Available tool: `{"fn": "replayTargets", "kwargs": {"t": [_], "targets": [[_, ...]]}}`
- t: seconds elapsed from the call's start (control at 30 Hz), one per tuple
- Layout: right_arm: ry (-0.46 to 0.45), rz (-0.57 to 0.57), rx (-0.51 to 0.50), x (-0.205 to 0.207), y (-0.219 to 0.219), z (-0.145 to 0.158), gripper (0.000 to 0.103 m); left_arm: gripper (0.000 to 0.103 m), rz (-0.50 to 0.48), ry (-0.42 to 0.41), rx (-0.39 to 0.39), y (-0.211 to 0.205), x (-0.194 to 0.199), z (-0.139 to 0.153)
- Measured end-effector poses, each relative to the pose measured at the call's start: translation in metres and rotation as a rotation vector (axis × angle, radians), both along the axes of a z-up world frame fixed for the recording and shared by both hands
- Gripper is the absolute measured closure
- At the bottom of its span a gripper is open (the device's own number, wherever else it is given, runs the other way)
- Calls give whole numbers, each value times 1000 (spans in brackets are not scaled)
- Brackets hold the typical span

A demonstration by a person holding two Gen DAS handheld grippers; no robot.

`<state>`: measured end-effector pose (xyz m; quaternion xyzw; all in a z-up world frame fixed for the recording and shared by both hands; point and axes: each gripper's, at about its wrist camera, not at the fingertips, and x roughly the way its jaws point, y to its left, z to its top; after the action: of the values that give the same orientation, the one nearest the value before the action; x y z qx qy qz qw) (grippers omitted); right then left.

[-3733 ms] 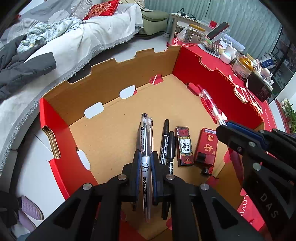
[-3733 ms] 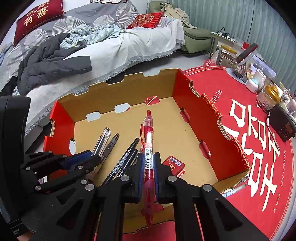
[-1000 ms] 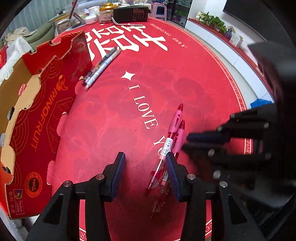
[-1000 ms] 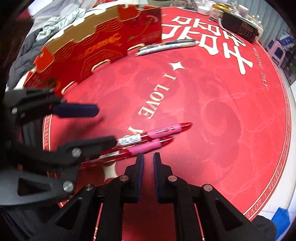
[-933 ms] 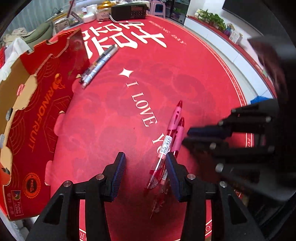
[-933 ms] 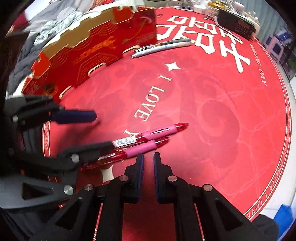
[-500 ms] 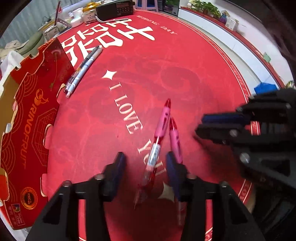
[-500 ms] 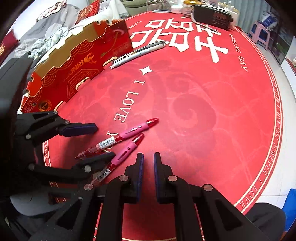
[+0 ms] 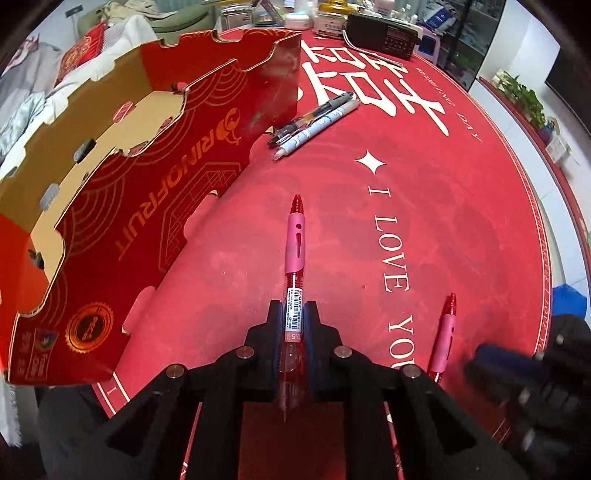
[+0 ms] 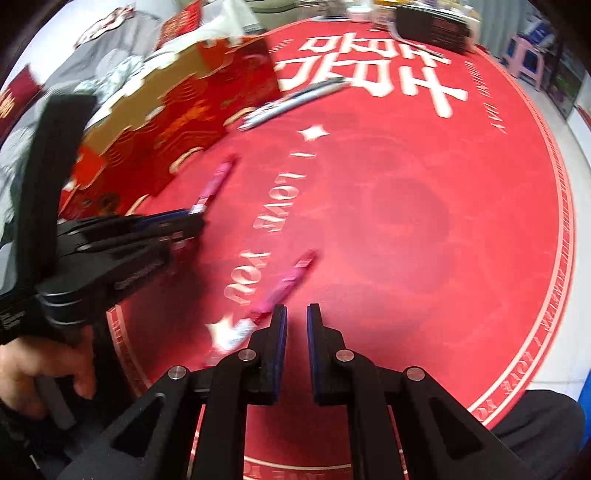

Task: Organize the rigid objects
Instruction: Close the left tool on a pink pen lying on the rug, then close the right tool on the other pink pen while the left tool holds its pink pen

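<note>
My left gripper (image 9: 293,306) is shut on a red pen with a pink grip (image 9: 295,258), held above the red tablecloth and pointing toward the cardboard box (image 9: 155,147). A second red pen with a pink grip (image 9: 443,339) lies on the cloth to its right. In the blurred right wrist view that pen (image 10: 284,284) lies just left of my right gripper (image 10: 296,314), whose fingers stand slightly apart with nothing between them. The left gripper (image 10: 184,221) with its pen shows at the left there.
A black pen (image 9: 314,112) and a white-blue pen (image 9: 317,127) lie beside the box's near corner. A black radio (image 9: 380,35) and jars stand at the table's far edge. The round table's rim (image 9: 554,221) curves at the right.
My left gripper has closed on one of the two red pens and lifted it, swinging toward the box. The other pen stays on the cloth. My right gripper is moving.
</note>
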<state>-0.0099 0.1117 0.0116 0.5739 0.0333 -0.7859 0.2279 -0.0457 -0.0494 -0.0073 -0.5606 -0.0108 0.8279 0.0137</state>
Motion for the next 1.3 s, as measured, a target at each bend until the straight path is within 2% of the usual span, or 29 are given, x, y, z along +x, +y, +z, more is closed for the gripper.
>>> {"fn": "replayTargets", "kwargs": {"t": [0.1,0.27,0.3,0.33,0.37,0.4,0.5,0.57,0.63,0.7,0.77,0.83,0.87,0.93,0.97,1.07,1.17,1.2,1.23,1.3], "targets": [[-2,-3,16,1,-13,0,91,89,1,5,8,-4,0,0],[-61,-49,22,-3,-16,-13,91,89,-7,21,11,-4,8,3],[-63,-53,30,-3,-17,-13,80,89,-8,22,12,1,3,1],[-69,-56,46,-4,-18,-16,51,89,-8,24,15,2,2,0],[-67,-49,41,-4,-21,-18,39,89,-8,25,21,1,2,0],[-62,-40,55,-3,-25,-19,32,89,-8,26,26,0,2,0],[-11,5,124,-2,-41,-20,35,89,-7,30,50,-3,3,0],[32,5,179,-5,-45,-21,48,89,-9,32,57,-4,4,0],[48,-7,196,-8,-41,-20,68,89,-11,34,59,-4,4,0],[68,20,222,-8,-38,-20,72,89,-10,34,60,-5,4,0],[115,60,254,-10,-34,-20,72,89,-13,35,55,-4,4,0],[174,61,320,-20,-29,-19,71,89,-18,37,49,-4,6,0],[178,58,318,-26,-27,-22,71,89,-22,39,51,-4,6,0],[103,33,226,-46,-22,-27,71,89,-27,39,52,-3,6,0],[87,23,211,-49,-20,-27,71,88,-30,39,51,-3,7,0],[70,15,174,-47,-20,-22,71,88,-36,40,47,-1,7,0],[58,38,204,-33,-26,-30,71,80,-56,41,35,4,8,0],[78,49,217,-30,-24,-29,68,77,-65,41,30,6,8,0],[88,61,238,-27,-26,-30,55,75,-81,41,23,10,9,0],[71,72,225,-24,-21,-32,43,75,-107,41,17,14,13,0]]}}
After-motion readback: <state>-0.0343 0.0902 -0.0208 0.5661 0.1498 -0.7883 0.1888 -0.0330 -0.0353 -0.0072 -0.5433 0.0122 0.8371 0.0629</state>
